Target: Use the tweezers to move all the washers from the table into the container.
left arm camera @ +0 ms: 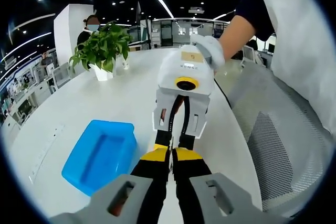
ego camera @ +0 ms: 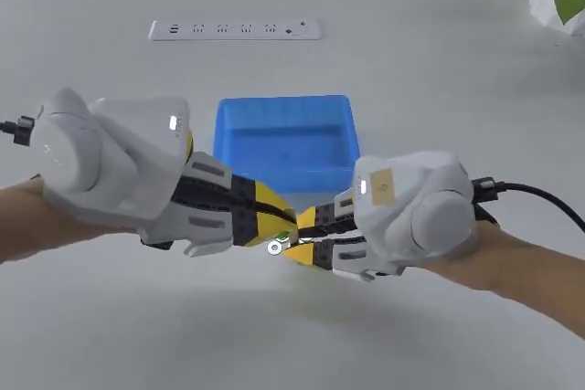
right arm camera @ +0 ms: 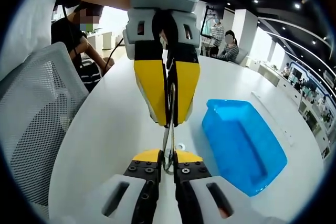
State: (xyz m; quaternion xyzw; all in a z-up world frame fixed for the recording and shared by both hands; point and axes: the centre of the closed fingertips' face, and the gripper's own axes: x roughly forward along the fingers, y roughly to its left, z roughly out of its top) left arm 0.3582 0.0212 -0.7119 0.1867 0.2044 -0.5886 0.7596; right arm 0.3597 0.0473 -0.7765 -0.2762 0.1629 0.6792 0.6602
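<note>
Before blue container [ego camera: 285, 139], washer [ego camera: 275, 246] on table [ego camera: 430, 70]; left claw [right arm camera: 169, 119], right claw [right arm camera: 168, 159] both pinched on tweezers [right arm camera: 170, 139].

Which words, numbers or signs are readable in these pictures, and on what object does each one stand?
Tan label on the right gripper: print too blurred to read.
Power strip: markings too small to read.
No legible text anywhere.
</note>
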